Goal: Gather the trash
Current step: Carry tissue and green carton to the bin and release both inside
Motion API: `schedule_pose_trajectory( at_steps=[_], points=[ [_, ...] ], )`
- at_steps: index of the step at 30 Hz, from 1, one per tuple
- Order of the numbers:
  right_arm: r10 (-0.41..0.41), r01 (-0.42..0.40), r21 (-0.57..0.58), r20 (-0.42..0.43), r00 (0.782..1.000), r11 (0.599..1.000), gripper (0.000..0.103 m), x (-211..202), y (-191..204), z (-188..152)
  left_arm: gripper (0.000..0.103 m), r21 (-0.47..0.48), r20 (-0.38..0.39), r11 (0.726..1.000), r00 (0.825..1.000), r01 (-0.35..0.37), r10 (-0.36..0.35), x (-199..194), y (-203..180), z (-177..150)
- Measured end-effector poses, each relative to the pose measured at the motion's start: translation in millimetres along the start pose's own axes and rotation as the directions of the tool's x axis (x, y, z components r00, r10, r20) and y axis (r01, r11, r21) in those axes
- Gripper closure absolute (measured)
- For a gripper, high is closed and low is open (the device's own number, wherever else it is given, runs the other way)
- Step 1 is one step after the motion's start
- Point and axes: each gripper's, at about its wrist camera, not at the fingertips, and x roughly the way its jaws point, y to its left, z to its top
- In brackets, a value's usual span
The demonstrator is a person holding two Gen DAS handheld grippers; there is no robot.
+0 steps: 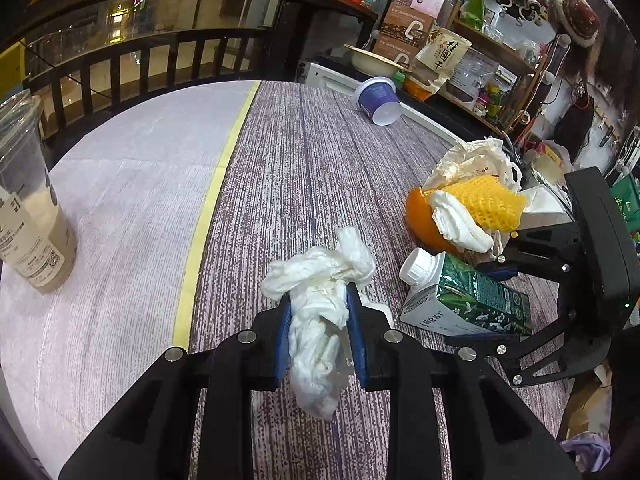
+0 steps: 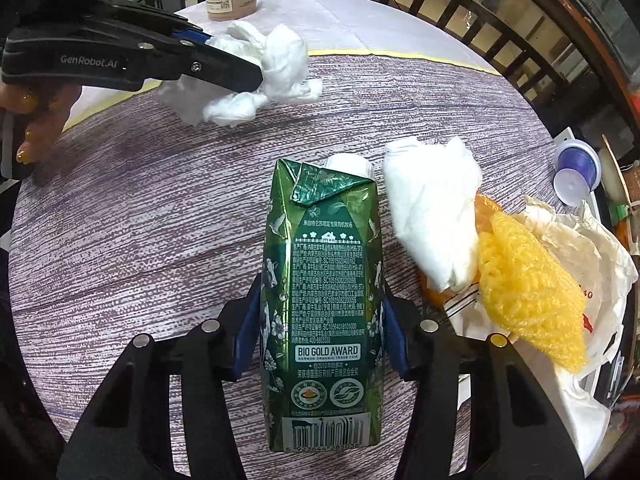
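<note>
over the purple tablecloth [image 1: 304,168] my left gripper [image 1: 318,304] pinches a soft, light crumpled tissue [image 1: 320,312], my right gripper [image 2: 320,320] clamps the stiff green milk carton [image 2: 322,300] mid-body.

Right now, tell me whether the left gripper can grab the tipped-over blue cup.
Probably not as things stand: the left gripper is shut on a crumpled tissue, so its jaws are occupied. The blue cup lies far across the table, though the path looks unobstructed.
</note>
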Motion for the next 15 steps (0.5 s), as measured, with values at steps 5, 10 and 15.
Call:
schedule_pose_trajectory(
  at_steps=[5,10,15],
  points=[
    [0.004,-0.008,0.064,0.058,0.998,0.998,0.054,-14.1,15.8,-18.3,0.078,0.009,0.017,1.0,1.0,-0.009,0.009,-6.5,-6.3,-5.6],
    [0.006,-0.025,0.137,0.141,0.99,0.99,0.054,-32.2,31.3,-40.0,0.078,0.022,0.025,1.0,1.0,-0.009,0.009,-14.4,-19.8,-12.1],
    [0.0,-0.055,0.222,0.239,0.971,0.974,0.054,-57.9,40.2,-67.5,0.078,0.044,0.04,0.999,0.999,0.004,-0.005,-23.7,-39.9,-21.4]
  ],
)
